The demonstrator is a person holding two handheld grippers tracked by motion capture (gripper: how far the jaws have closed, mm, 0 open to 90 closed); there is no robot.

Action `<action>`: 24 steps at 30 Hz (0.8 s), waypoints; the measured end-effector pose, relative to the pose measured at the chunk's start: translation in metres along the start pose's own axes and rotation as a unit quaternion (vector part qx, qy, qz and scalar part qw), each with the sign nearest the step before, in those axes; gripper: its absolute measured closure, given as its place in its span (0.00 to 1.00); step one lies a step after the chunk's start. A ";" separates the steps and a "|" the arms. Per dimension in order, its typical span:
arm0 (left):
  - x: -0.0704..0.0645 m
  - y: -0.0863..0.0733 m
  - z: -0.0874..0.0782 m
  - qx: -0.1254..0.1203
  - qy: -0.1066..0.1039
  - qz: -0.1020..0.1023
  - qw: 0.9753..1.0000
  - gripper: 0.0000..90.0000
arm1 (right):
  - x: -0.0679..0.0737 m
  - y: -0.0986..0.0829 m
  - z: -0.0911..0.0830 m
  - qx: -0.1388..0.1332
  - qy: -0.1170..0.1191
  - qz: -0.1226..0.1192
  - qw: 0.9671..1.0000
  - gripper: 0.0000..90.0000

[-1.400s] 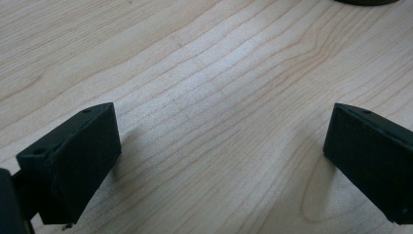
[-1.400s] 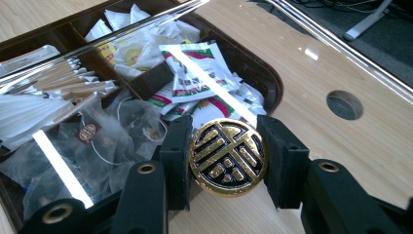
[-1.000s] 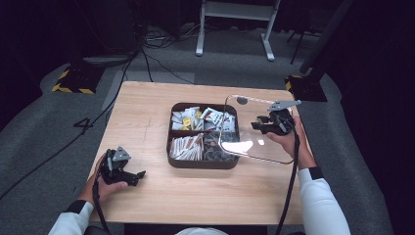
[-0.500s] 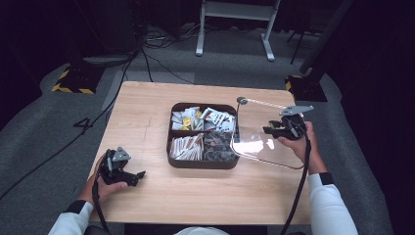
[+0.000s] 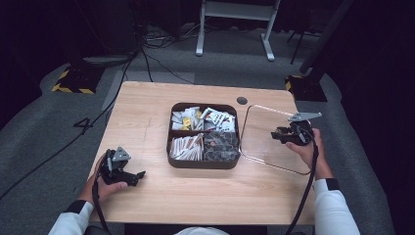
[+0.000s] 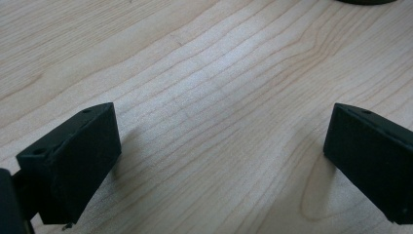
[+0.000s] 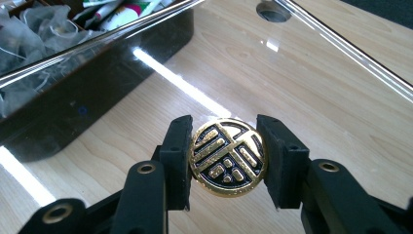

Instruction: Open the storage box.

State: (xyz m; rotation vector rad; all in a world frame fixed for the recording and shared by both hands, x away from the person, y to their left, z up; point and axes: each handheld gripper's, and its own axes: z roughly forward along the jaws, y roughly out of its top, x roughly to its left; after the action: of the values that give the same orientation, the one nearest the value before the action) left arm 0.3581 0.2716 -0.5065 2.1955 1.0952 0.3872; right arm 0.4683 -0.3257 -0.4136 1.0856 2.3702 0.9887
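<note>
We log: right gripper (image 5: 283,135) clamping round gold-and-black knob (image 7: 228,157) of clear glass lid (image 5: 264,142), lid edge beside dark compartment box (image 5: 203,163), left gripper (image 5: 138,177) fingers apart over bare wooden tabletop (image 5: 147,112).

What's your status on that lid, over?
Right gripper shut on the lid's gold knob, clear lid beside the open box. Left gripper open, idle on table. Nothing obstructing.

Clear square lid (image 5: 266,132) with round gold-and-black knob (image 7: 228,157), held tilted just right of the dark compartment box (image 5: 204,164), its near edge low over the wooden surface (image 5: 147,112), knob clamped between black jaws
</note>
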 end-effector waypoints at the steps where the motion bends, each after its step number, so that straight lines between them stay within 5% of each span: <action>1: 0.000 0.000 0.000 0.000 0.000 0.000 1.000 0.01 | 0.000 0.000 0.000 0.000 0.000 0.000 1.000 0.66; 11: 0.000 0.000 0.000 0.000 0.001 0.001 1.000 0.01 | -0.009 -0.017 0.001 0.013 -0.007 0.008 1.000 0.66; 24: 0.000 0.000 0.000 0.000 0.000 -0.001 1.000 0.01 | -0.022 -0.035 0.036 0.042 -0.017 0.022 0.999 0.66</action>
State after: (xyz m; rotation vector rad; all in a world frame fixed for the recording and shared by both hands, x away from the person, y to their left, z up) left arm 0.3580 0.2715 -0.5065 2.1943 1.0966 0.3867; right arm 0.4844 -0.3423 -0.4631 1.1792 2.3889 0.8858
